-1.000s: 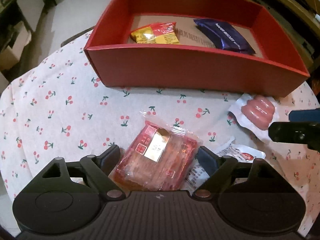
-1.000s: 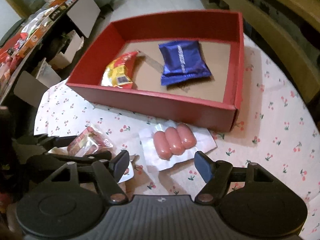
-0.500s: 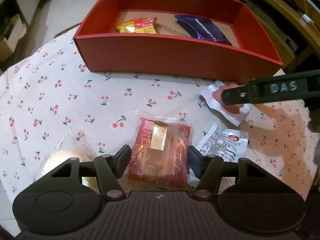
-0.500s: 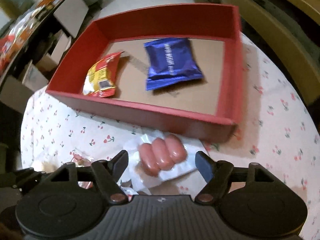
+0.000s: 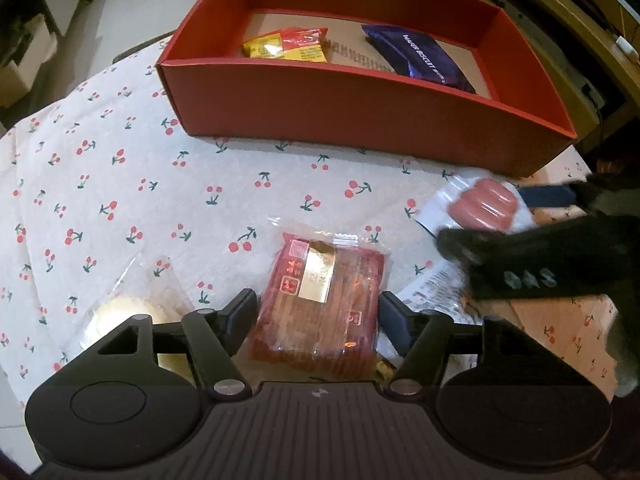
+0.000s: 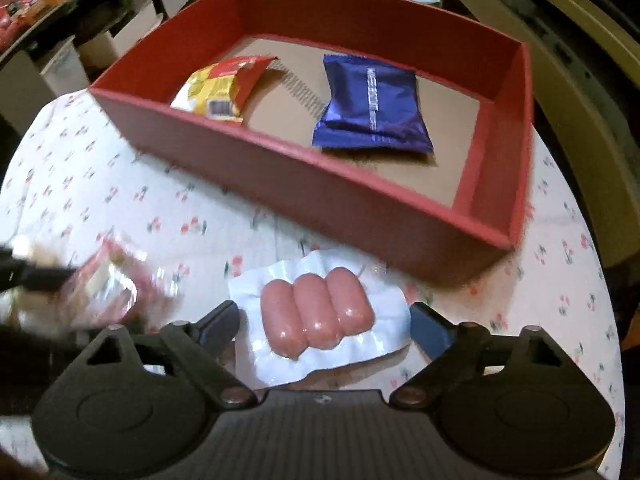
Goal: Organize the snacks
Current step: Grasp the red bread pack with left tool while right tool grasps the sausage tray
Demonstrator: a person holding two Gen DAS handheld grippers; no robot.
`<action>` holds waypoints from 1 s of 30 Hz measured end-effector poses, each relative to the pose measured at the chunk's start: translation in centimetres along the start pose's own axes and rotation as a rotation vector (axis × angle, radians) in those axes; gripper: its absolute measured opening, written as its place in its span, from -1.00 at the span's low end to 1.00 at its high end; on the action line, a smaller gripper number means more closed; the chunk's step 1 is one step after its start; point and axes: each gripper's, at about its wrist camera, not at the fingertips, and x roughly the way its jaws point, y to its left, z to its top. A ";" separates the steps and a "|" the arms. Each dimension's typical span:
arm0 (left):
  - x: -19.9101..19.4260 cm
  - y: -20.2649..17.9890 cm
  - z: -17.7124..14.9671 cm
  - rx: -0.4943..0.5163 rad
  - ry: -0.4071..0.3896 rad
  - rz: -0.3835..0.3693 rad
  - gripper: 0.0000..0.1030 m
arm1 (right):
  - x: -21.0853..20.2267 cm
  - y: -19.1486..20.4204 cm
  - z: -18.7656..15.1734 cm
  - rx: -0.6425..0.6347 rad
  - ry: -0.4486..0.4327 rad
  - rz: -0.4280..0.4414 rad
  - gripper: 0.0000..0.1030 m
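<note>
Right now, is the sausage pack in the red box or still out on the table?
Out. The sausage pack lies flat on the cherry-print cloth in front of the red box.

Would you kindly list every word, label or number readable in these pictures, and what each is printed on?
"WAFER BISCUIT": on the blue packet inside the red box; its further letters are blurred.
Red snack pack: seal marks and gold label, unreadable.
Yellow-red packet: barcode only, print blurred.
White sachet: print too small.

A round table under a white cherry-print cloth [image 5: 120,184] carries a red cardboard box [image 5: 360,120], a red-wrapped snack pack [image 5: 320,300], a vacuum-sealed sausage pack [image 6: 316,316], a clear-wrapped pale pastry [image 5: 124,308] and a white printed sachet [image 5: 432,292].
</note>
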 end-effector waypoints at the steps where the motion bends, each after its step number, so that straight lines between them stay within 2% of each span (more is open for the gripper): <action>1: 0.0 0.0 0.0 0.001 0.001 0.002 0.41 | -0.3 -0.3 -0.6 0.003 0.013 0.007 0.87; 4: -0.2 0.0 0.0 0.004 0.001 0.004 0.40 | -1.6 -1.0 -2.3 -0.003 0.021 0.009 0.67; 7: -0.5 -0.1 -0.1 0.005 -0.001 0.004 0.39 | -2.5 -2.3 -4.0 0.012 0.042 0.012 0.60; 12: -0.5 -0.6 0.0 0.010 -0.006 0.023 0.33 | -4.1 -4.2 -5.7 0.061 0.026 0.021 0.54; 21: -1.3 -0.4 0.7 -0.016 -0.037 0.019 0.22 | -5.4 -4.6 -5.2 0.095 -0.046 0.050 0.51; 26: -1.3 0.0 0.8 -0.040 -0.042 0.023 0.22 | -5.5 -3.7 -4.6 0.076 -0.057 0.078 0.51; 30: -0.2 -0.1 0.9 -0.045 -0.022 0.046 0.29 | -5.5 -3.1 -4.3 0.072 -0.061 0.093 0.51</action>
